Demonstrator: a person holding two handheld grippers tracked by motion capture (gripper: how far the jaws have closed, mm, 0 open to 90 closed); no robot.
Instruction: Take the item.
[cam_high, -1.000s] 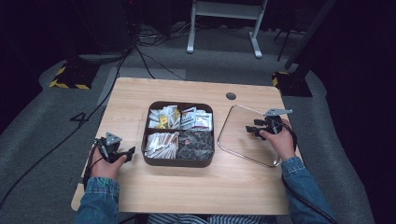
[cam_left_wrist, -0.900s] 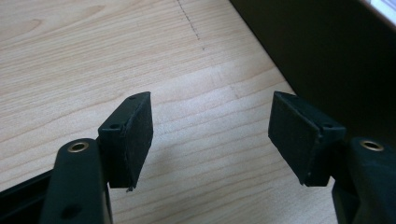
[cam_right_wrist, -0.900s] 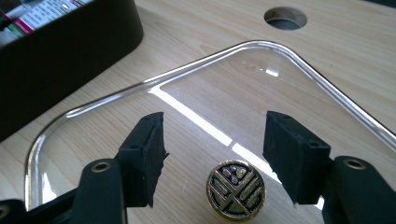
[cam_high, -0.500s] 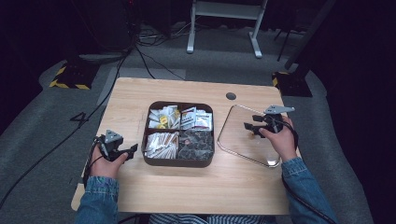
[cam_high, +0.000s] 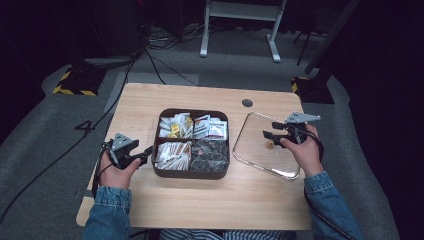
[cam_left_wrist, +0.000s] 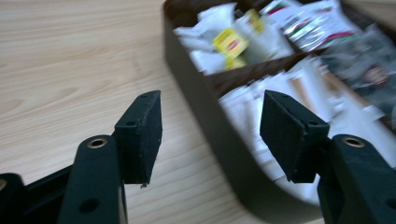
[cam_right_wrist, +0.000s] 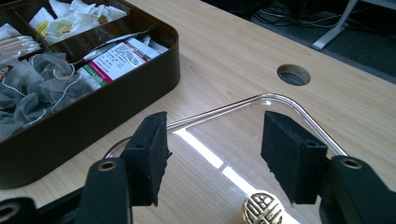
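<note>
A dark brown tray (cam_high: 191, 174) with four compartments of tea bags and sachets stands mid-table. To its right a clear lid (cam_high: 252, 150) with a gold knob (cam_right_wrist: 262, 209) lies flat on the wood. My left gripper (cam_high: 146, 152) hovers at the tray's left wall (cam_left_wrist: 184, 88), open, its jaws having just been closing with nothing between the pads. My right gripper (cam_high: 267, 135) hangs over the lid (cam_right_wrist: 299, 109), just above the knob, also open; its jaws have just been closing on nothing too.
The wooden table (cam_high: 150, 100) has a round cable hole (cam_high: 247, 103) behind the lid. Its bare surface stretches left of the tray and along the front edge. Dark floor with cables and a white stand leg (cam_high: 274, 45) lies beyond the table.
Both grippers have risen a little off the table. Their jaws stand somewhat narrower than before. The tray and lid have not moved.
</note>
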